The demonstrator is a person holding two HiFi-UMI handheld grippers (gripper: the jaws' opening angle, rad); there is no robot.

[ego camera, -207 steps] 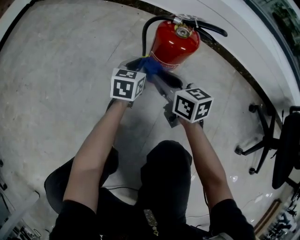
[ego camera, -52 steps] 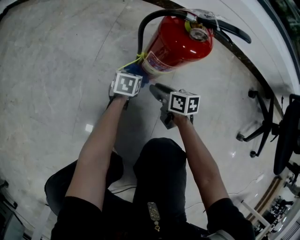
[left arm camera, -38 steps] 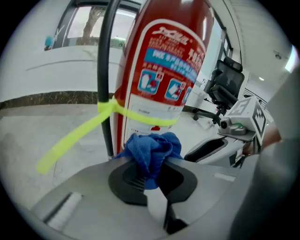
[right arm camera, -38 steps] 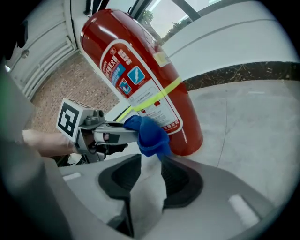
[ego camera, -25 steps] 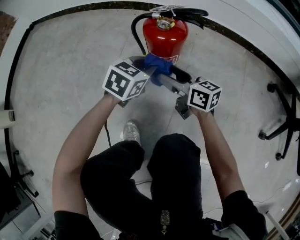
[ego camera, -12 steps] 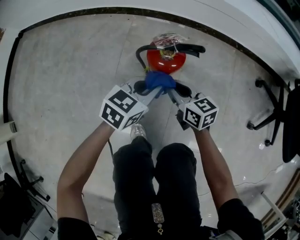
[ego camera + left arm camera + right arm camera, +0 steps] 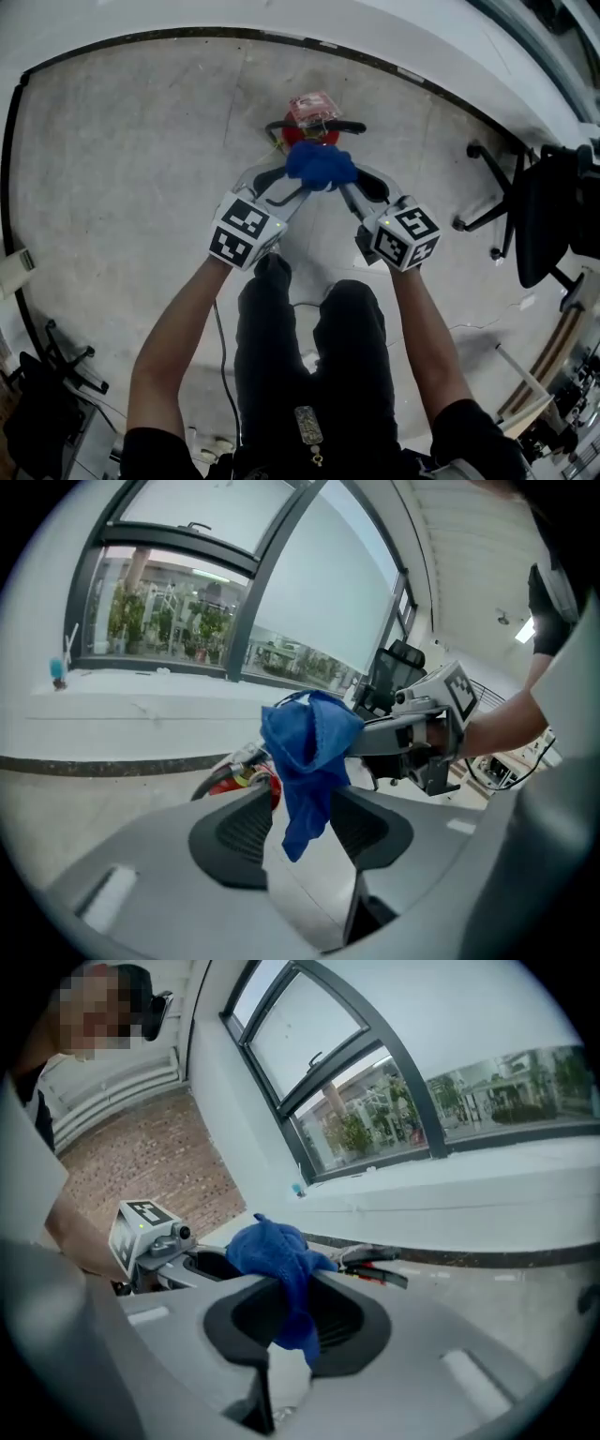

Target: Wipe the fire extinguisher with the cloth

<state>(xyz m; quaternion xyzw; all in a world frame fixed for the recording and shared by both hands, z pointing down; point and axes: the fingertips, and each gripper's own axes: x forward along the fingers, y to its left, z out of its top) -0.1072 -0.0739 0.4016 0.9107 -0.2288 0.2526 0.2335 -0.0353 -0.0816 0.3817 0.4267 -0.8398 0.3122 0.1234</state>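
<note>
The red fire extinguisher stands upright on the floor, seen from above beyond both grippers. The blue cloth is bunched in the air between the two grippers' tips. My right gripper has just been closing and is shut on the cloth, which droops between its jaws. My left gripper has just been opening. The cloth hangs in the gap between its jaws and neither pad presses on it. In the left gripper view the right gripper holds the cloth from the right. The extinguisher shows behind.
A black office chair stands at the right. A dark border strip curves along the floor's far edge, below a white sill and large windows. A cable lies on the floor by the person's legs.
Both grippers have risen with the cloth, off the extinguisher's body. The person has stood up, so the extinguisher looks smaller and lies straight below. The cloth sits higher between the tips.
</note>
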